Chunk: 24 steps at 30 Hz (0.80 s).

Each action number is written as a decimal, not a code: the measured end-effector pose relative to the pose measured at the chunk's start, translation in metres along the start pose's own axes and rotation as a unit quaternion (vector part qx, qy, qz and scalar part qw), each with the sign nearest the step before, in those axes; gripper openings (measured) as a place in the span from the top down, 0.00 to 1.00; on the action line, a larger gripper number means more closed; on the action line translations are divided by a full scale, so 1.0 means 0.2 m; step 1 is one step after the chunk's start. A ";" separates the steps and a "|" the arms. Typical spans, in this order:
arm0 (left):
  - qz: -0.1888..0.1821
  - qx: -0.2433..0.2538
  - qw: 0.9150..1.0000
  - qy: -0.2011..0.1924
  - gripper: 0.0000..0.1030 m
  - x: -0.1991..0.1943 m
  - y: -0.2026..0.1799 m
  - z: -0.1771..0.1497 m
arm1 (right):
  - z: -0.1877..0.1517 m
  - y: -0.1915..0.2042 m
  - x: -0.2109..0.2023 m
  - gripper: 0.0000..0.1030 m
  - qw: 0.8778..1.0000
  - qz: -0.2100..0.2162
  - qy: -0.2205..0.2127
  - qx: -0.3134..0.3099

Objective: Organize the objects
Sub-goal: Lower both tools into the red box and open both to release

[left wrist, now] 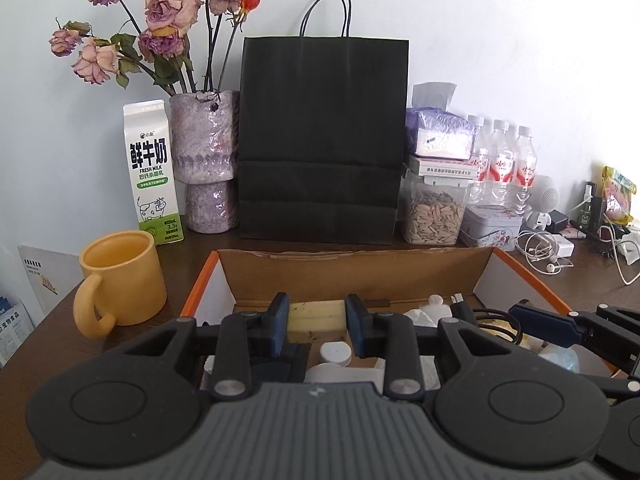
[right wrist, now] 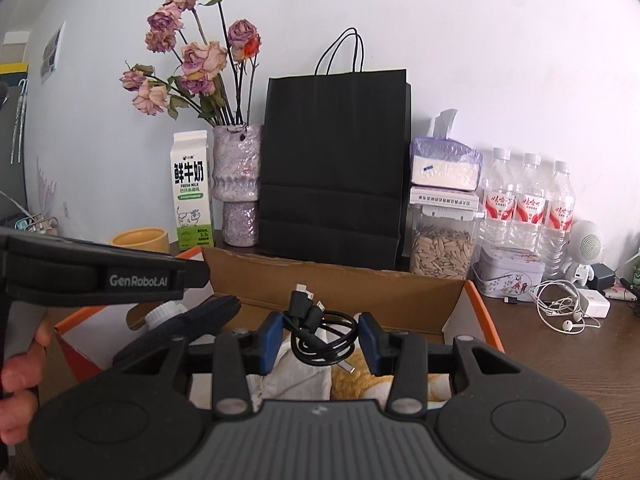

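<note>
Black cable coil [right wrist: 322, 334] hangs level between right gripper [right wrist: 323, 338] jaws, seemingly held | left gripper [left wrist: 317, 320] jaws narrow, grip unclear | I'm over cardboard box [right wrist: 344, 280]

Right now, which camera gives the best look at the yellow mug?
The left wrist view: the yellow mug shows whole, handle included, left of the cardboard box. The right wrist view shows only its top, behind the other tool.
</note>
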<state>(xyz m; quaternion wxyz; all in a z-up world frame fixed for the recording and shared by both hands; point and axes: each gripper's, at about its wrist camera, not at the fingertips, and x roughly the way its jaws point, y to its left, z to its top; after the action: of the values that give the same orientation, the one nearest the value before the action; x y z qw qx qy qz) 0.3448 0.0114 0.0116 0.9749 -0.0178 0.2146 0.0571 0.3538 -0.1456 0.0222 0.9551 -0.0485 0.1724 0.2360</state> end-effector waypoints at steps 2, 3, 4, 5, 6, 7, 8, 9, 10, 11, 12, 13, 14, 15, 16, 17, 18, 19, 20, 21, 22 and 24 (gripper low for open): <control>0.004 0.001 1.000 0.002 0.62 0.01 0.00 -0.01 | -0.01 -0.01 0.00 0.59 1.000 0.001 0.004 0.001; 0.007 0.003 1.000 0.001 0.39 0.00 0.00 -0.02 | -0.02 -0.02 0.00 0.49 1.000 0.001 0.006 0.003; 0.012 0.003 1.000 -0.003 0.25 0.00 0.00 -0.02 | -0.02 -0.02 0.00 0.38 1.000 0.000 0.007 0.006; 0.019 0.003 1.000 -0.011 0.05 -0.01 0.00 -0.03 | -0.03 -0.03 -0.01 0.15 1.000 -0.003 0.007 0.009; 0.027 0.004 0.999 -0.022 0.00 -0.03 0.00 -0.03 | -0.03 -0.03 -0.01 0.00 1.000 -0.008 0.005 0.011; 0.033 0.006 0.999 -0.033 0.00 -0.04 -0.01 -0.03 | -0.03 -0.03 -0.02 0.00 1.000 -0.012 0.004 0.011; 0.033 0.009 0.999 -0.036 0.00 -0.05 -0.01 -0.02 | -0.03 -0.03 -0.02 0.00 1.000 -0.015 0.003 0.010; 0.032 0.009 0.999 -0.035 0.00 -0.05 -0.01 -0.02 | -0.04 -0.03 -0.02 0.00 1.000 -0.015 0.004 0.011; 0.030 0.008 0.999 -0.033 0.00 -0.05 -0.02 -0.02 | -0.04 -0.03 -0.03 0.00 1.000 -0.015 0.004 0.011; 0.029 0.008 0.999 -0.032 0.00 -0.05 -0.02 -0.03 | -0.04 -0.03 -0.03 0.00 1.000 -0.014 0.006 0.011; 0.029 0.010 0.999 -0.030 0.00 -0.04 -0.02 -0.03 | -0.04 -0.03 -0.03 0.00 1.000 -0.014 0.008 0.010; 0.030 0.012 0.999 -0.029 0.00 -0.04 -0.03 -0.03 | -0.04 -0.03 -0.03 0.00 1.000 -0.014 0.009 0.009; 0.030 0.013 0.999 -0.027 0.00 -0.04 -0.03 -0.04 | -0.04 -0.02 -0.03 0.00 1.000 -0.014 0.010 0.008; 0.030 0.014 0.999 -0.026 0.00 -0.04 -0.03 -0.04 | -0.04 -0.02 -0.03 0.00 1.000 -0.014 0.009 0.007; 0.029 0.013 0.999 -0.025 0.00 -0.04 -0.03 -0.04 | -0.04 -0.02 -0.03 0.00 1.000 -0.013 0.009 0.007; 0.030 0.013 0.999 -0.025 0.00 -0.04 -0.03 -0.04 | -0.04 -0.02 -0.04 0.00 1.000 -0.014 0.008 0.007; 0.030 0.012 0.999 -0.025 0.00 -0.04 -0.03 -0.04 | -0.04 -0.02 -0.04 0.00 1.000 -0.014 0.007 0.007; 0.030 0.012 0.999 -0.025 0.00 -0.04 -0.03 -0.04 | -0.04 -0.02 -0.04 0.00 1.000 -0.013 0.007 0.007; 0.030 0.011 0.999 -0.025 0.00 -0.04 -0.03 -0.04 | -0.04 -0.02 -0.04 0.00 1.000 -0.013 0.007 0.006; 0.029 0.010 0.999 -0.024 0.00 -0.04 -0.02 -0.04 | -0.04 -0.02 -0.05 0.00 1.000 -0.014 0.007 0.006; 0.029 0.010 0.999 -0.024 0.00 -0.04 -0.02 -0.04 | -0.04 -0.01 -0.05 0.00 1.000 -0.014 0.007 0.005; 0.027 0.011 0.999 -0.022 0.00 -0.05 -0.02 -0.04 | -0.04 -0.02 -0.06 0.00 1.000 -0.014 0.007 0.005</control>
<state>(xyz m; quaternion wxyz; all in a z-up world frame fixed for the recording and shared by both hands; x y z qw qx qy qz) 0.3338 0.0053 0.0090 0.9776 -0.0001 0.1942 0.0812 0.3434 -0.1545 0.0182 0.9573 -0.0483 0.1797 0.2211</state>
